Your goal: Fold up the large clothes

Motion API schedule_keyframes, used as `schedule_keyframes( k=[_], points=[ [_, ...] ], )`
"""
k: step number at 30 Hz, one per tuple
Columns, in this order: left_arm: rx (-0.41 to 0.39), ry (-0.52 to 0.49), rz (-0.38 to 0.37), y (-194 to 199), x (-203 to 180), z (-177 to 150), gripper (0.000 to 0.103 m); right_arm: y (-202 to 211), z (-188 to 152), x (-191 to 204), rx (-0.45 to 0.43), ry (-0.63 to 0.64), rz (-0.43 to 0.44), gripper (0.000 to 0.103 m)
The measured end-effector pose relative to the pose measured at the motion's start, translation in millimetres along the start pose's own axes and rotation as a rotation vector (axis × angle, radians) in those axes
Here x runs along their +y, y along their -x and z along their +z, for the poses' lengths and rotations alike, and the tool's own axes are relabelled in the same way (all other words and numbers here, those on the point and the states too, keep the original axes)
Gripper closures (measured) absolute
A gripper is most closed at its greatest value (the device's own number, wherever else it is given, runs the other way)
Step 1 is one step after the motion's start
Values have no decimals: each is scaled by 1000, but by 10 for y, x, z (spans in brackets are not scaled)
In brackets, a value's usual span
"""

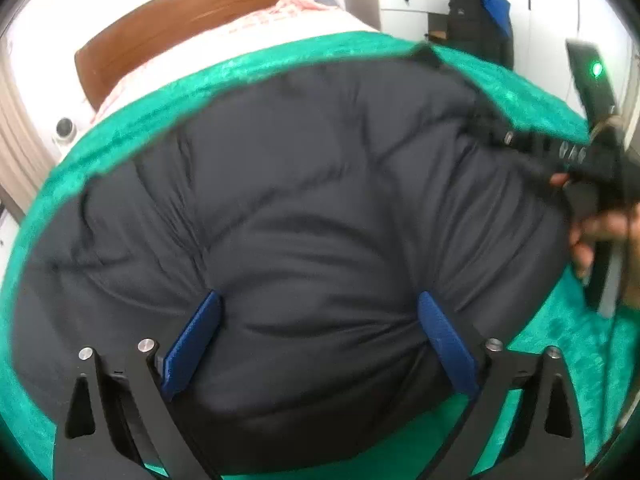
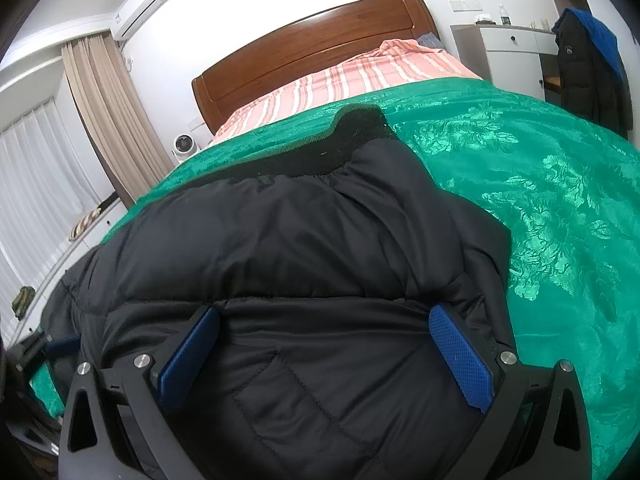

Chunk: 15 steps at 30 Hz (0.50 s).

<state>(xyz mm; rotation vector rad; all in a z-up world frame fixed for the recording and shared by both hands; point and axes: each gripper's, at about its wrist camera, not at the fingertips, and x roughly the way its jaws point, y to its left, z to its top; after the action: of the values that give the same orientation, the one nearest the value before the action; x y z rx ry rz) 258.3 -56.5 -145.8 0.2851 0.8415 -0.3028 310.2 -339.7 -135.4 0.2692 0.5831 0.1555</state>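
A large black padded jacket (image 1: 304, 216) lies spread on a green patterned blanket (image 1: 120, 136) on the bed. My left gripper (image 1: 320, 320) is open, its blue pads wide apart just above the near part of the jacket. In the right wrist view the jacket (image 2: 288, 240) fills the middle, its knit hem or collar (image 2: 352, 140) at the far end. My right gripper (image 2: 324, 336) is open, jaws wide over the jacket's near edge. The right gripper and the hand holding it show in the left wrist view (image 1: 592, 176) at the jacket's right side.
The green blanket (image 2: 540, 184) covers the bed, with a pink striped sheet (image 2: 352, 76) and wooden headboard (image 2: 312, 44) beyond. A white cabinet (image 2: 508, 48) and hanging dark coat (image 2: 588, 64) stand at the right. Curtains (image 2: 104, 112) and a small white fan (image 2: 184, 144) are on the left.
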Motion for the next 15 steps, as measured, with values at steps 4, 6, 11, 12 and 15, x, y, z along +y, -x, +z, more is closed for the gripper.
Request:
schedule_keyframes(
  k=[4,6,11,12,15],
  points=[
    [16,-6,-4,-14,6,26,2,70,71,62,40,15,-34,1],
    [35,-24,-6,97,-16,35,3,384,120,-1,9,-42,-4,1],
    [-56,-94,-46,637,-134,-175,3,1100,-36,-688,-21,-289,-67,0],
    [-98,-97,-85,738,-191,-157,3,1105,-108,-850,28,-351,-65,1],
    [-199,-168,-156,857,-445,-61,3,1024,-294,-1062,123,-488,22,0]
  ],
)
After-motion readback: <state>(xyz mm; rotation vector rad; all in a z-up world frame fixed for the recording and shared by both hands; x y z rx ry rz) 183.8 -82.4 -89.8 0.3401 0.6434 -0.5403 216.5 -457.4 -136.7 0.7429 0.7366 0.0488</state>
